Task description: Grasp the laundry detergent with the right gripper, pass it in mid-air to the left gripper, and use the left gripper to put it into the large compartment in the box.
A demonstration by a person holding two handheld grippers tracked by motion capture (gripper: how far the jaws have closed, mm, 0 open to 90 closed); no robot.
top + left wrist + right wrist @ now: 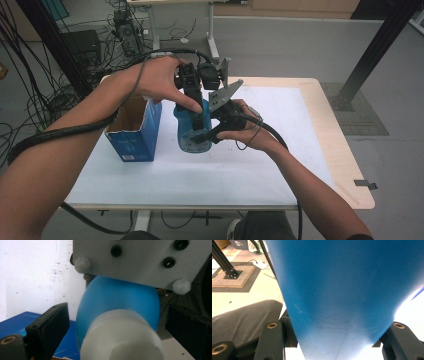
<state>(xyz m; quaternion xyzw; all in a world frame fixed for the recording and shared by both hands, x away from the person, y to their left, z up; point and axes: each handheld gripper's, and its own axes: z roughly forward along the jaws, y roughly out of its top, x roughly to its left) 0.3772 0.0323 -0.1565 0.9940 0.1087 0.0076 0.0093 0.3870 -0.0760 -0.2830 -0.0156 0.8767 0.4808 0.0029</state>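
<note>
A blue bottle (188, 134) with a white cap (122, 337) is held just above the white table top (280, 165). My right gripper (207, 135) comes in from the right, shut on the bottle's blue body (342, 290). In the right gripper view, both jaws of the right gripper (337, 340) press on its sides. My left gripper (196, 115) points down over the bottle from above. In the left gripper view the left gripper (120, 312) stands open, one jaw on each side of the cap and shoulder (117, 302), with a gap on both sides.
An open blue carton (135, 132) stands just left of the bottle, its edge (15, 322) also in the left gripper view. The right gripper's grey plate (140, 260) hangs close above the bottle. A black frame post (375, 50) and cables (45, 100) surround the table.
</note>
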